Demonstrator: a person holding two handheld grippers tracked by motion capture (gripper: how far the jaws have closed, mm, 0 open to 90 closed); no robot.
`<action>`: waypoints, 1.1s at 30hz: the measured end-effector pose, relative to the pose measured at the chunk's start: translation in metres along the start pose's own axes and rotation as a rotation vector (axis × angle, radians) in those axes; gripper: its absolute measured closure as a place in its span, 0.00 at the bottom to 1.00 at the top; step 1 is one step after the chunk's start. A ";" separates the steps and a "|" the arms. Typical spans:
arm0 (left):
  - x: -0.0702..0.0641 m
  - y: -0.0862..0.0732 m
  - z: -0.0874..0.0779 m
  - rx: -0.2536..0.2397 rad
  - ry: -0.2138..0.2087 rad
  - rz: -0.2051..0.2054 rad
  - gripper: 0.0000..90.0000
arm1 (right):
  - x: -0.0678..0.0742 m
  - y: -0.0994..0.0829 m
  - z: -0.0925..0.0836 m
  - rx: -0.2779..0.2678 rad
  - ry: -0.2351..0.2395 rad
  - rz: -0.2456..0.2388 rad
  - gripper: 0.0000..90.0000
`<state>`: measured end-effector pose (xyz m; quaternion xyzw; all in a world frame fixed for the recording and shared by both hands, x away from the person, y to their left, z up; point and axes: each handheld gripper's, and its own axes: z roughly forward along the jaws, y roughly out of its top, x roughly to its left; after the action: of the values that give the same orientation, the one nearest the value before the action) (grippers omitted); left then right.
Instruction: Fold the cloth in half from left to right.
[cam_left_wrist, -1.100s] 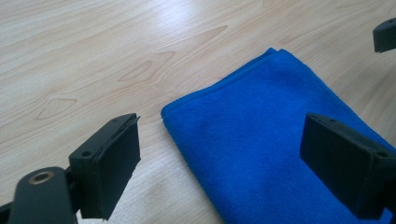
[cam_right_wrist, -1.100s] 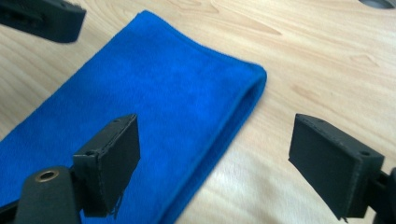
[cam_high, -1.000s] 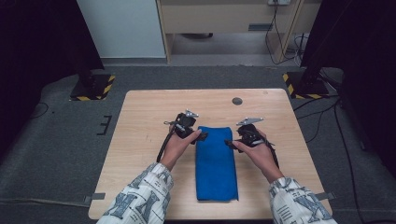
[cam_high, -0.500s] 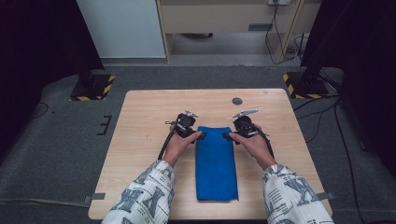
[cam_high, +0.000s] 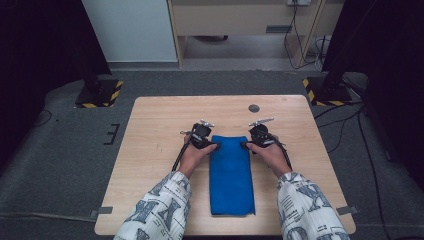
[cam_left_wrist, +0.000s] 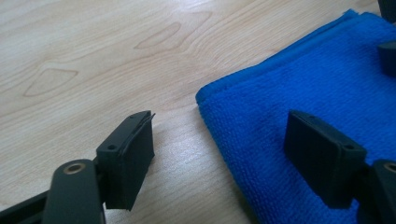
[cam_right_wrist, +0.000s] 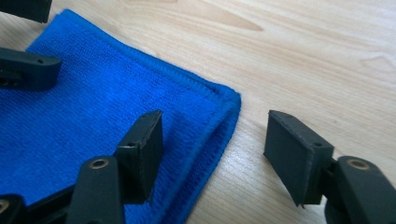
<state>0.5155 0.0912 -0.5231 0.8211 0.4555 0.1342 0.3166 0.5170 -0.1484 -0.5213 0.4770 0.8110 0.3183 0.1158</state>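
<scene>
We judge the folded blue towel (cam_high: 230, 172) soft, light and limp. Both hand-held grippers, left (cam_left_wrist: 219, 154) and right (cam_right_wrist: 212, 154), have just been closing, jaws still apart astride its far corners, where we'd pinch.

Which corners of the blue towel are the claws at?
The two far corners of the towel: left claw and right claw, jaws just closing, each straddle one. The near corners lie untouched.

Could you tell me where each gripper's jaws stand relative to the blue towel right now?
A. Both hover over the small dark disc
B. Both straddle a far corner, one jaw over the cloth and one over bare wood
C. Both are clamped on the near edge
B: the left gripper and the right gripper each bracket a far corner of the blue towel, open, not yet pinching.
</scene>
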 end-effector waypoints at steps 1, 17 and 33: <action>0.000 -0.001 0.001 -0.003 0.001 0.003 0.27 | 0.001 0.000 0.001 -0.009 -0.003 -0.003 0.43; -0.012 0.000 -0.005 -0.055 -0.051 0.046 0.87 | 0.018 0.004 -0.002 -0.052 0.051 -0.057 0.94; -0.013 0.008 -0.031 -0.117 -0.032 0.075 0.90 | 0.029 0.011 -0.027 -0.126 0.054 -0.082 0.94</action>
<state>0.4974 0.0894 -0.4932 0.8197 0.4109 0.1592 0.3660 0.4963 -0.1309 -0.4901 0.4264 0.8111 0.3763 0.1368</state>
